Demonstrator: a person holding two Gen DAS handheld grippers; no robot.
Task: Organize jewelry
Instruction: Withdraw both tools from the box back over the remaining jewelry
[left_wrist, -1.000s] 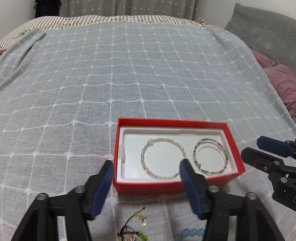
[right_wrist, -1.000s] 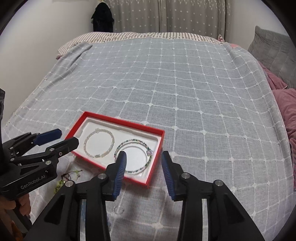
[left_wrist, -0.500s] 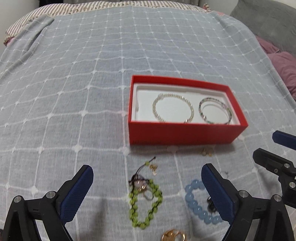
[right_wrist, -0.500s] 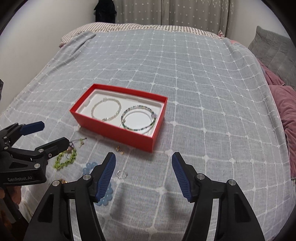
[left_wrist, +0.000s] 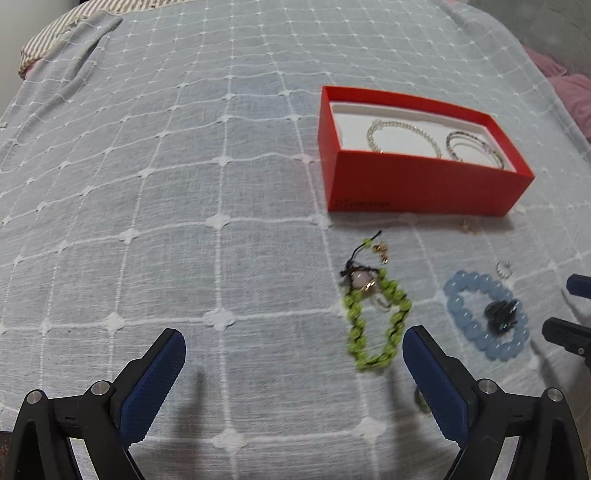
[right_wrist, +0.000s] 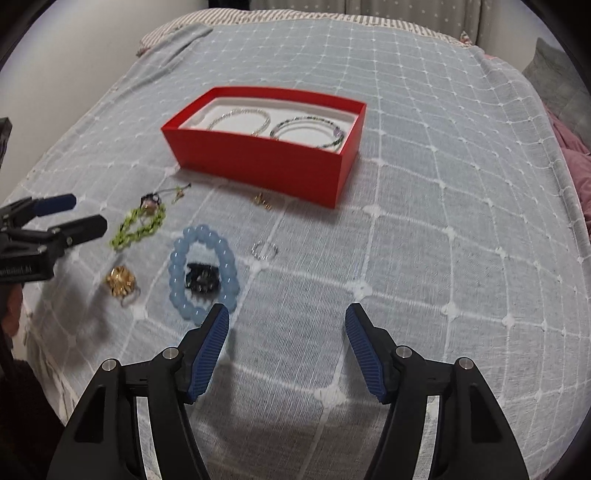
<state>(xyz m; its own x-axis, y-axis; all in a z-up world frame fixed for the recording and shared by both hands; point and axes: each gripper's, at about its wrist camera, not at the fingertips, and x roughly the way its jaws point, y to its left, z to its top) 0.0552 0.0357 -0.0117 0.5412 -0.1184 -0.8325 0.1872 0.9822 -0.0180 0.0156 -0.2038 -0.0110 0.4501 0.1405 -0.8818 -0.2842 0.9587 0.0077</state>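
Observation:
A red box (left_wrist: 421, 184) (right_wrist: 258, 162) with a white liner stands on the bed and holds a silver bracelet (left_wrist: 402, 134) and a dark beaded bangle (left_wrist: 476, 144). In front of it lie a green bead bracelet (left_wrist: 373, 325) (right_wrist: 138, 227), a light blue bead bracelet (left_wrist: 480, 321) (right_wrist: 203, 269) around a black piece (right_wrist: 201, 278), a gold brooch (right_wrist: 120, 280), a small ring (right_wrist: 264, 250) and gold earrings (right_wrist: 262, 200). My left gripper (left_wrist: 293, 358) is open and empty, left of the green bracelet. My right gripper (right_wrist: 288, 332) is open and empty, near the blue bracelet.
The bed is covered by a grey blanket (left_wrist: 184, 184) with a white grid pattern. Pink bedding (right_wrist: 569, 144) and a grey pillow (right_wrist: 557, 81) lie at the right edge. A striped sheet (right_wrist: 295, 16) shows at the far end.
Both grippers have drawn back and down from over the box and opened wider. The loose jewelry in front of the box has come into view.

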